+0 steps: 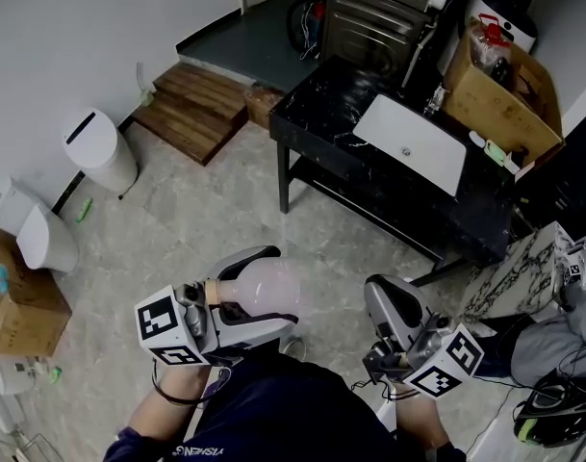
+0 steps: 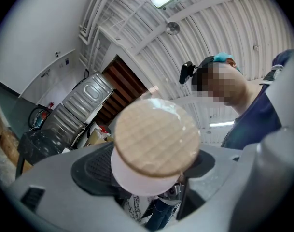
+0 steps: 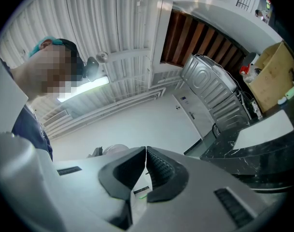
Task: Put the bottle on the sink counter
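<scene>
A cloudy white bottle [image 1: 266,285] with a cork stopper [image 1: 213,291] lies sideways in my left gripper [image 1: 276,292], which is shut on it, low in the head view. In the left gripper view the cork [image 2: 156,137] and the white neck [image 2: 137,178] fill the space between the jaws of the left gripper [image 2: 151,170]. My right gripper [image 1: 379,295] hangs beside it, shut with nothing held; in its own view the right gripper [image 3: 146,166] has its ribbed pads pressed together. The black marble sink counter [image 1: 321,114] with a white basin [image 1: 411,142] stands further ahead.
A cardboard box [image 1: 499,99] of items sits on the counter's right end. Wooden steps [image 1: 198,109] lie left of the counter. A white bin [image 1: 100,150] stands by the wall, and another cardboard box [image 1: 18,306] at far left. Cables [image 1: 552,412] lie at lower right.
</scene>
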The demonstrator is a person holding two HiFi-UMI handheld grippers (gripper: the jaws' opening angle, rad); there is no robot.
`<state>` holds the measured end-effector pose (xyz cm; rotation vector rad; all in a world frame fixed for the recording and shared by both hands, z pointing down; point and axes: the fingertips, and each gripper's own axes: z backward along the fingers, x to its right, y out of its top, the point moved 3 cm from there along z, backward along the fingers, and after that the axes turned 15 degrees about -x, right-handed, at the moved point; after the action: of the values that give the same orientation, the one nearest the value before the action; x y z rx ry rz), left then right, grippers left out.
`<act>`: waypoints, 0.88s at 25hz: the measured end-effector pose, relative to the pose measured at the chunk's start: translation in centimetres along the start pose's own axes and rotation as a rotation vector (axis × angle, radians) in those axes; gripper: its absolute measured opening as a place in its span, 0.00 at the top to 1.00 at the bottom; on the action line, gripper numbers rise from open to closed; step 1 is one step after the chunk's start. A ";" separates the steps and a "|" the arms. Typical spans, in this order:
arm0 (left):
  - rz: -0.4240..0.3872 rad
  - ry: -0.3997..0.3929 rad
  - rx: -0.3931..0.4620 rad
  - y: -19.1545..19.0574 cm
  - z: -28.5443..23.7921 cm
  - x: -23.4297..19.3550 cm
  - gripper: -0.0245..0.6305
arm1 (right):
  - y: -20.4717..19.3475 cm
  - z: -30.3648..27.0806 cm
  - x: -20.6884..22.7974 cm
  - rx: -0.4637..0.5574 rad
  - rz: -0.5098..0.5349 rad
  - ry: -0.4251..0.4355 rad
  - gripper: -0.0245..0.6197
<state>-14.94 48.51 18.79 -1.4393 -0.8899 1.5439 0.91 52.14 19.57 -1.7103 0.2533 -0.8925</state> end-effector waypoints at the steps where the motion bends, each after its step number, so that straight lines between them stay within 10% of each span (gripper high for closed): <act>1: 0.000 0.000 0.001 0.2 -0.1 -0.4 0.36 | 0.1 -0.3 0.3 -0.001 -0.001 0.000 0.92; 22: 0.048 -0.027 -0.024 4.2 -0.8 -15.2 0.36 | 3.0 -11.8 9.7 -0.030 -0.061 -0.032 0.92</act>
<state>-14.55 32.88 21.20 -1.4696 -0.8979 1.5964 0.48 36.77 21.94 -1.7672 0.1949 -0.9094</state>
